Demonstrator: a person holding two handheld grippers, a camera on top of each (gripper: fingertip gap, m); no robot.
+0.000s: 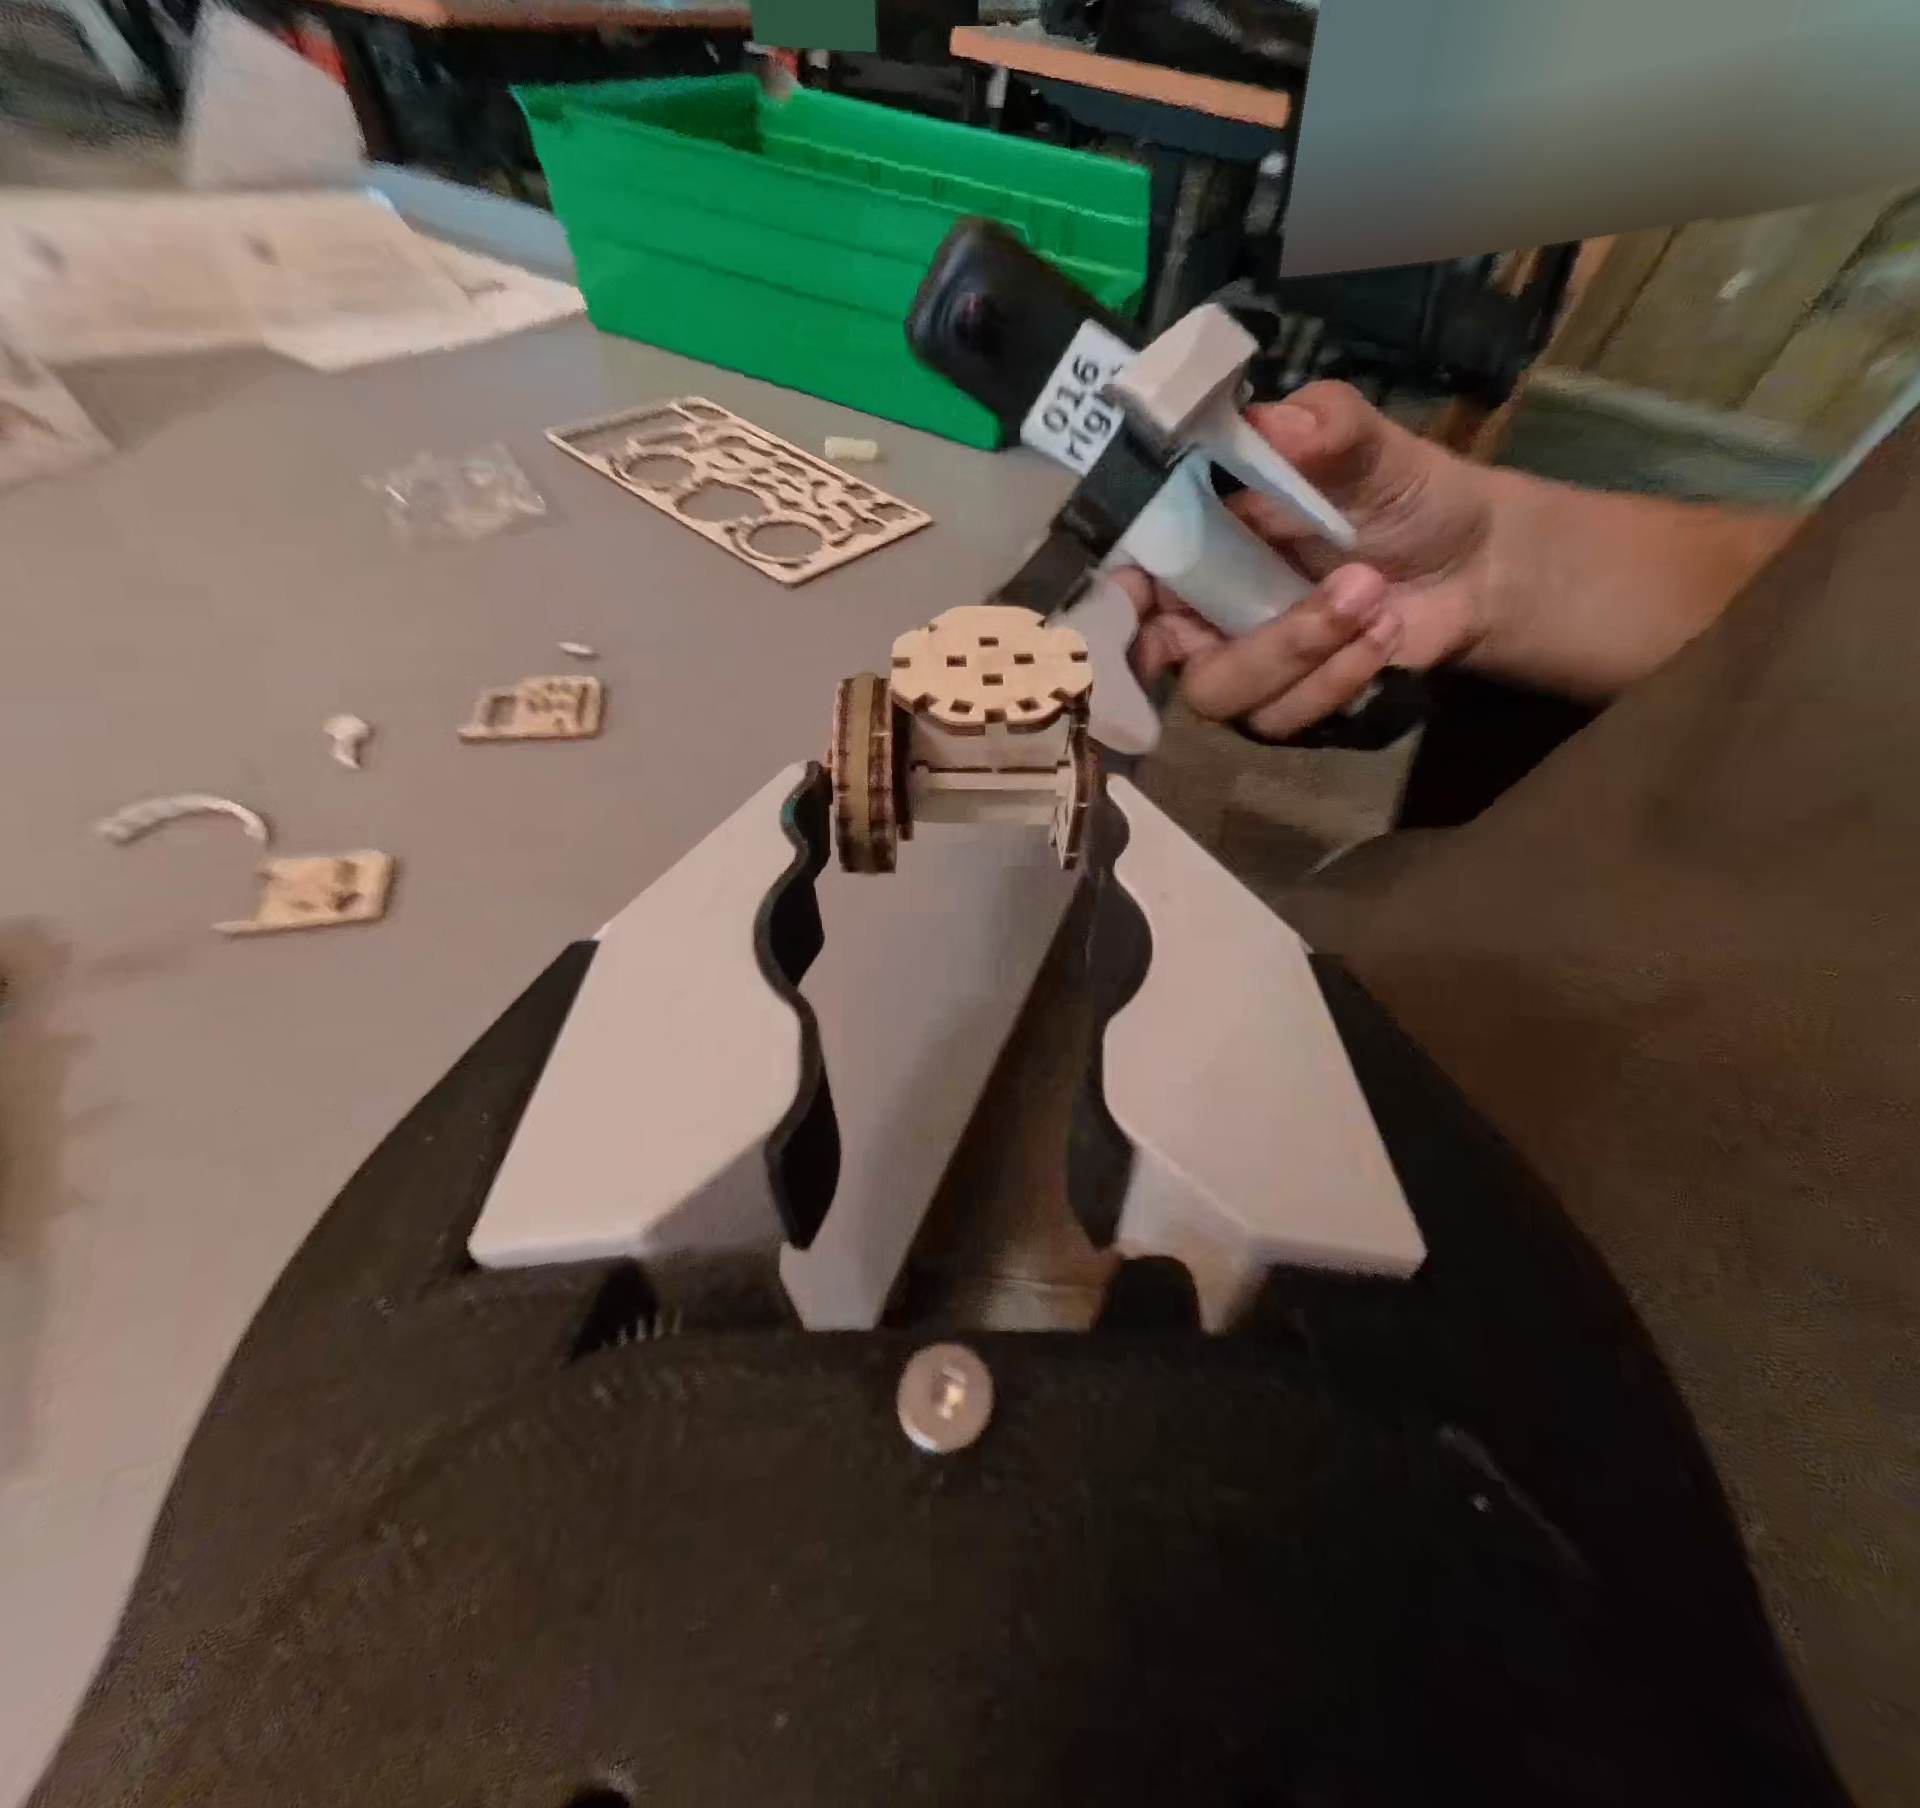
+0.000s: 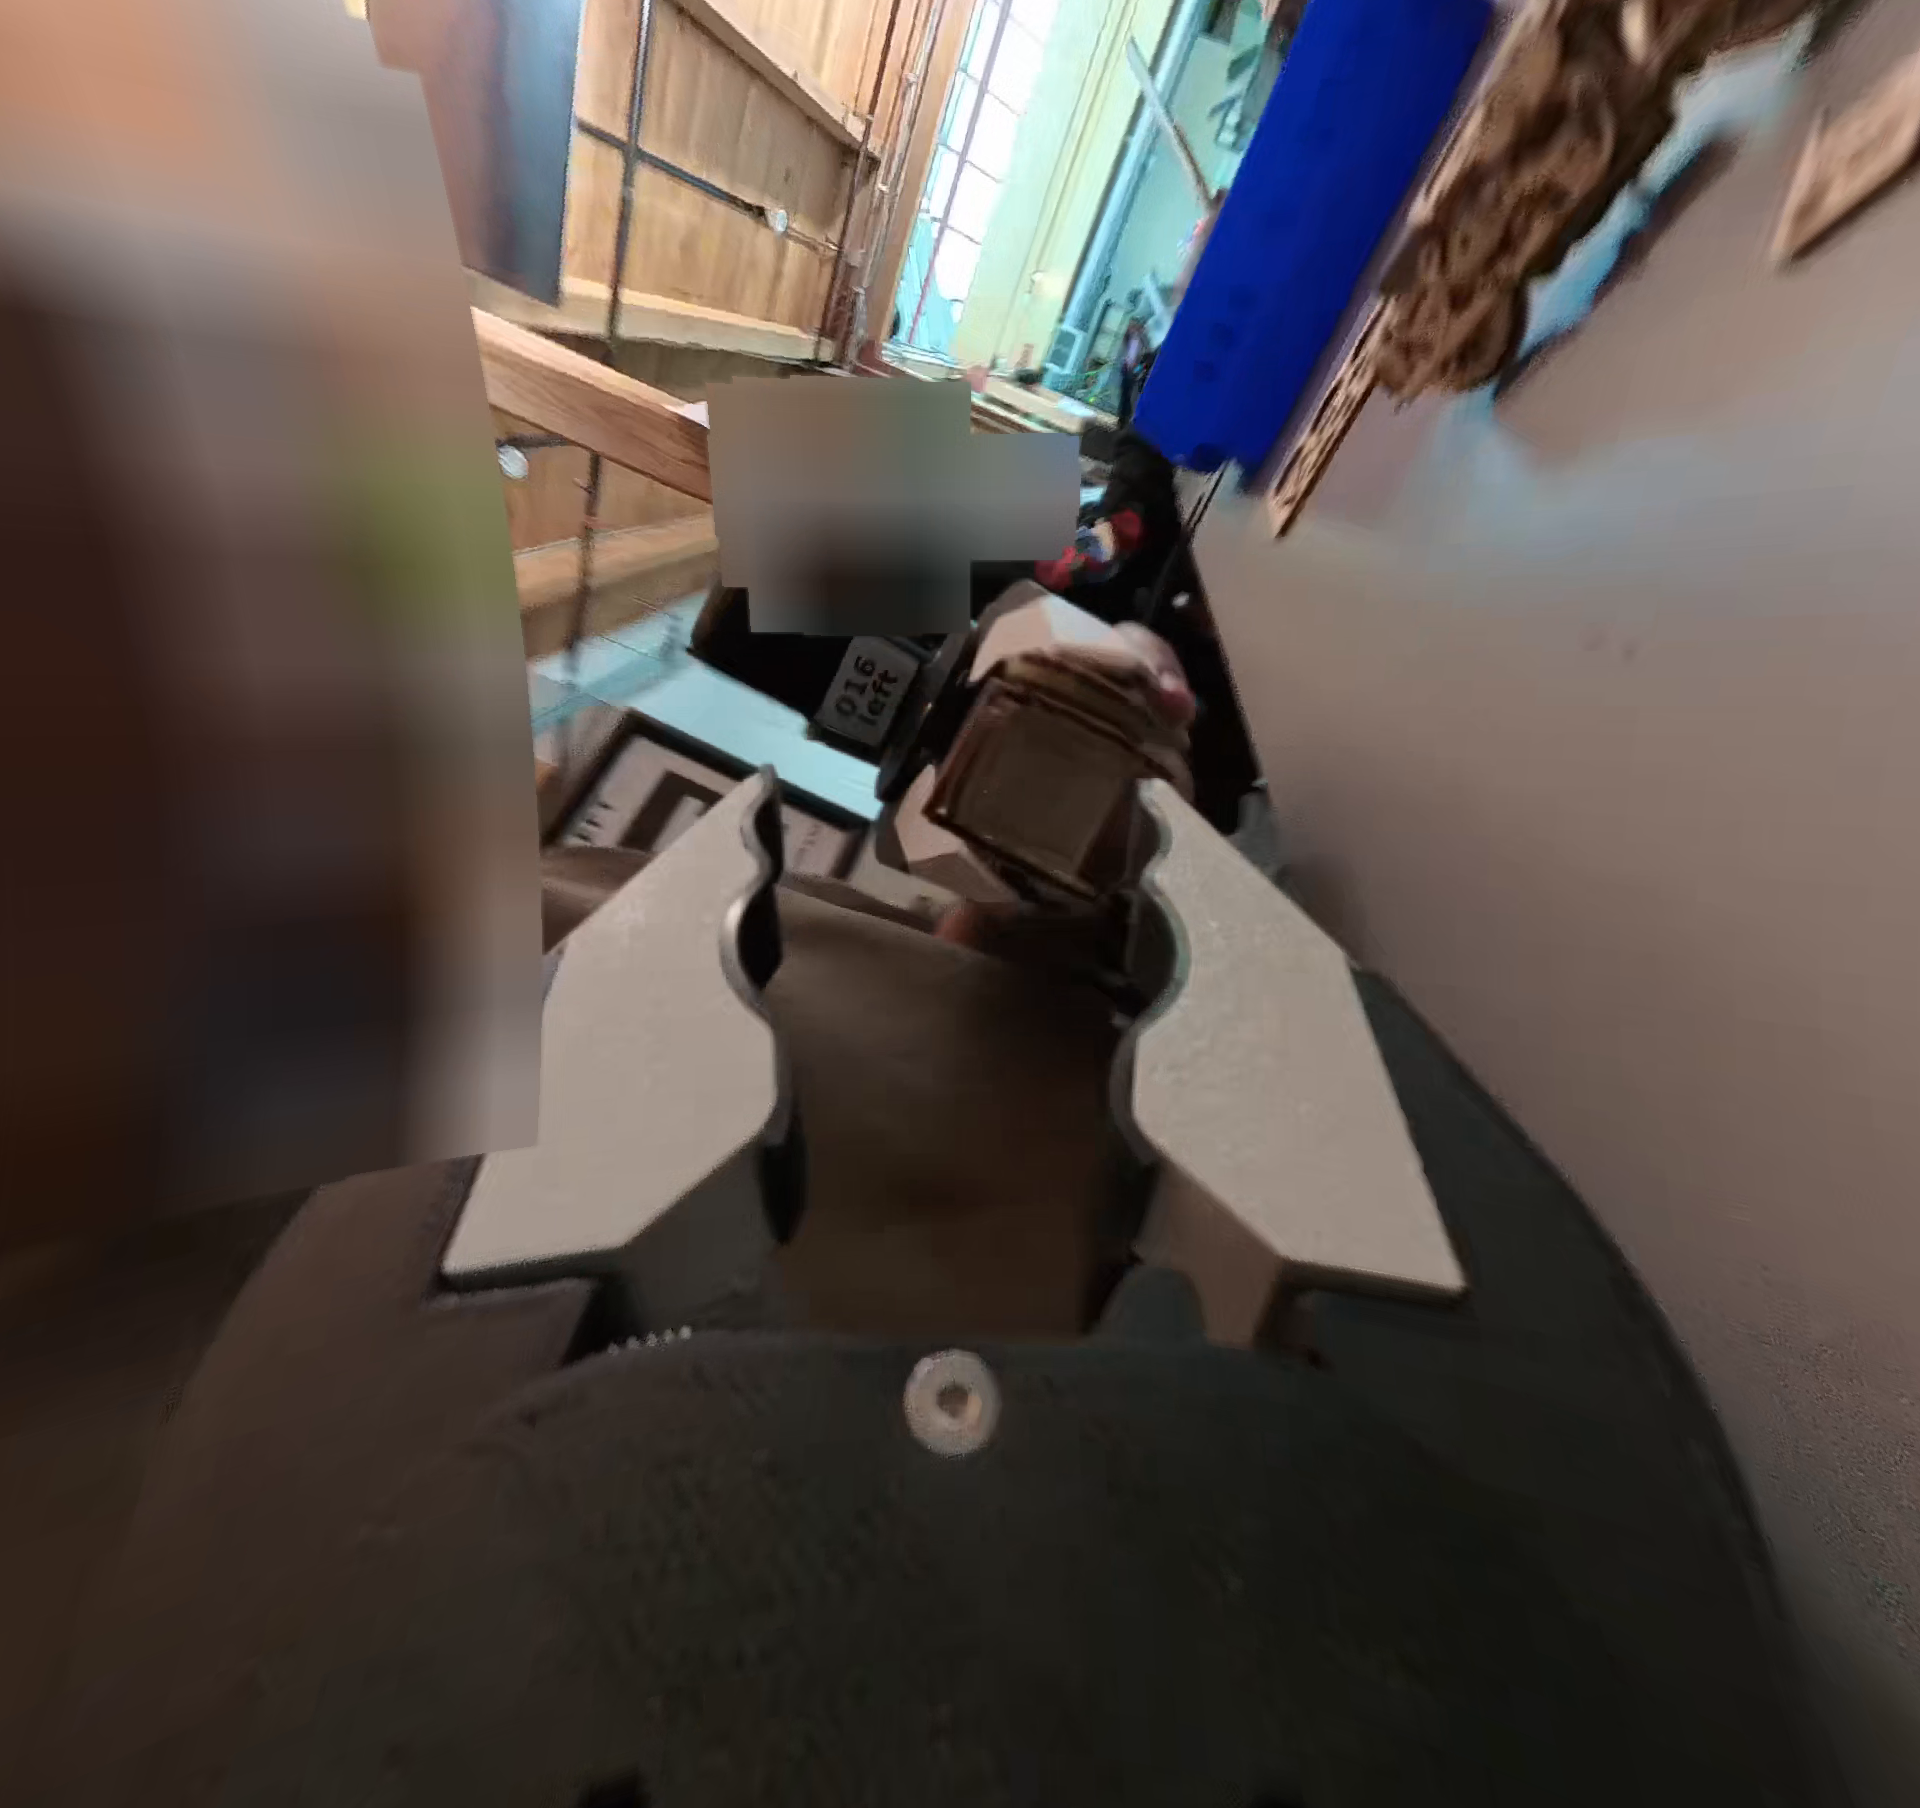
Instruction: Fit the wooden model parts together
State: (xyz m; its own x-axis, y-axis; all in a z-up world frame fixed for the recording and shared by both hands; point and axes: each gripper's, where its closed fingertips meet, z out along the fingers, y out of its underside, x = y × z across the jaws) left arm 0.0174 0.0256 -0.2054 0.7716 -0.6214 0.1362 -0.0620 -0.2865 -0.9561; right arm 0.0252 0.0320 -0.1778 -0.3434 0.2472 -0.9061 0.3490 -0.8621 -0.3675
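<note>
My left gripper (image 1: 961,792) is shut on a small wooden model (image 1: 977,730) with a round slotted top plate and a wheel (image 1: 862,782) on its left side, held above the grey table (image 1: 312,1083). My right gripper (image 1: 1086,652), held by a hand (image 1: 1351,553), comes in from the right, with one white finger (image 1: 1117,698) against the model's right side. In the right wrist view the right gripper (image 2: 956,802) is open. The model (image 2: 1029,802) sits by its right fingertip (image 2: 1164,823), clear of the left one.
A green bin (image 1: 831,252) stands at the back. A cut-out wooden sheet (image 1: 738,485), a clear plastic bag (image 1: 457,491), two small wooden frames (image 1: 535,709) (image 1: 322,891) and scraps lie on the table's left. A blue bin (image 2: 1320,189) and more wooden parts (image 2: 1538,127) show in the right wrist view.
</note>
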